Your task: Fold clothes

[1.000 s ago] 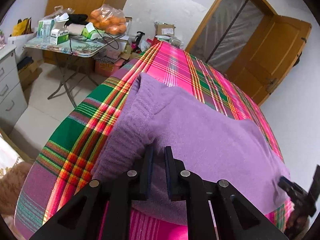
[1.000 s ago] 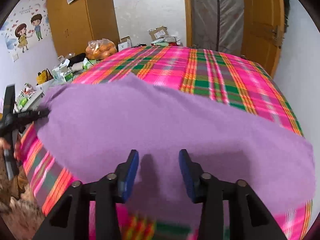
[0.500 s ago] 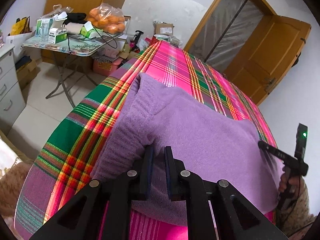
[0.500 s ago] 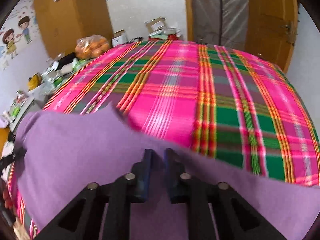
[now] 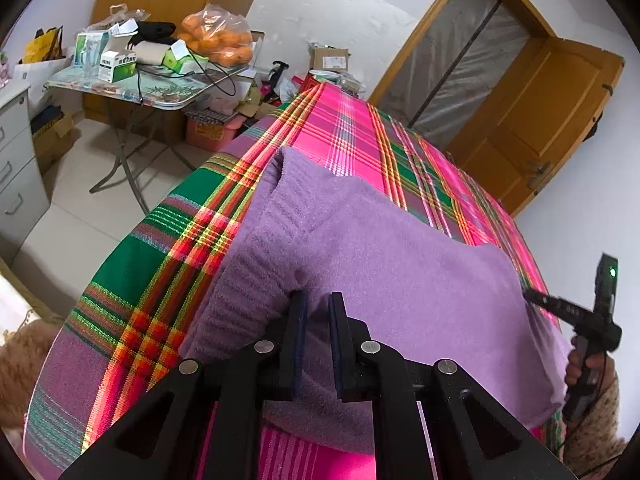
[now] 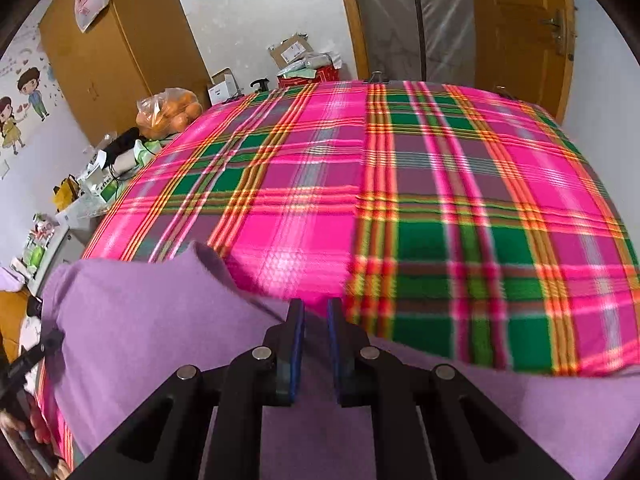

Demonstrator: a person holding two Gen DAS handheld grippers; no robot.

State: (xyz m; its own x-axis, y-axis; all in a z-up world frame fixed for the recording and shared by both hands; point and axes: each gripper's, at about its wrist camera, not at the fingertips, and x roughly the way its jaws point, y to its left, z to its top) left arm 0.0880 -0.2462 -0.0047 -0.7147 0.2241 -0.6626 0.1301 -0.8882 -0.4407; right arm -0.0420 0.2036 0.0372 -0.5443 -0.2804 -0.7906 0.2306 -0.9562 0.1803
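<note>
A purple knitted sweater (image 5: pixel 384 264) lies on the near end of a bed covered with a pink, green and yellow plaid sheet (image 5: pixel 352 136). Its ribbed edge runs along the left side. My left gripper (image 5: pixel 318 308) is shut on the sweater's near left edge. In the right wrist view the sweater (image 6: pixel 152 320) spreads to the left and below, and my right gripper (image 6: pixel 315 312) is shut on its near right edge. In the left wrist view the right gripper (image 5: pixel 540 302) shows at the far right, held by a hand (image 5: pixel 580 364).
A folding table (image 5: pixel 132 88) with boxes and a bag of oranges (image 5: pixel 218 40) stands left of the bed. White drawers (image 5: pixel 16 168) are at the far left. Wooden doors (image 5: pixel 536 116) and boxes (image 6: pixel 296 54) lie past the bed's far end.
My right gripper went from open to shut on the sweater's edge and moved up and forward, so more plaid sheet shows ahead. The left gripper has stayed shut in place.
</note>
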